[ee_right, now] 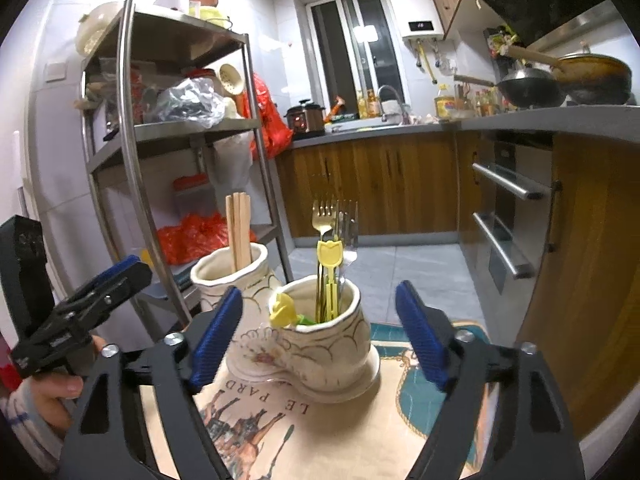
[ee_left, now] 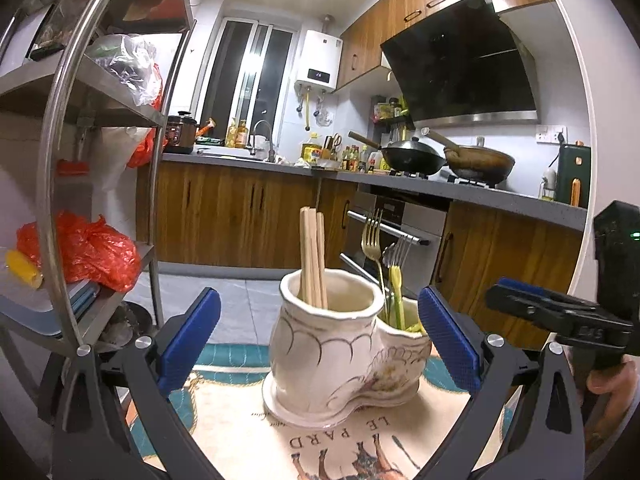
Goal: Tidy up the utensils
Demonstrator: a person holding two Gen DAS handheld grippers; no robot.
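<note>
A white boot-shaped ceramic holder [ee_left: 344,356] stands on a printed cloth [ee_left: 360,444]. Wooden chopsticks [ee_left: 313,256] stand in its taller compartment. Forks [ee_left: 376,240] and yellow-handled utensils [ee_left: 396,292] stand in the lower one. My left gripper [ee_left: 320,336] is open and empty, its blue pads [ee_left: 188,340] either side of the holder, not touching. In the right wrist view the holder [ee_right: 320,344], chopsticks [ee_right: 239,232] and forks [ee_right: 334,220] show again. My right gripper [ee_right: 320,328] is open and empty, facing the fork compartment.
A steel shelf rack [ee_right: 132,140] with red bags [ee_left: 92,252] stands left. Wooden cabinets, an oven [ee_right: 504,216] and a counter with woks [ee_left: 416,156] lie behind. The right gripper shows at the left view's edge [ee_left: 560,312].
</note>
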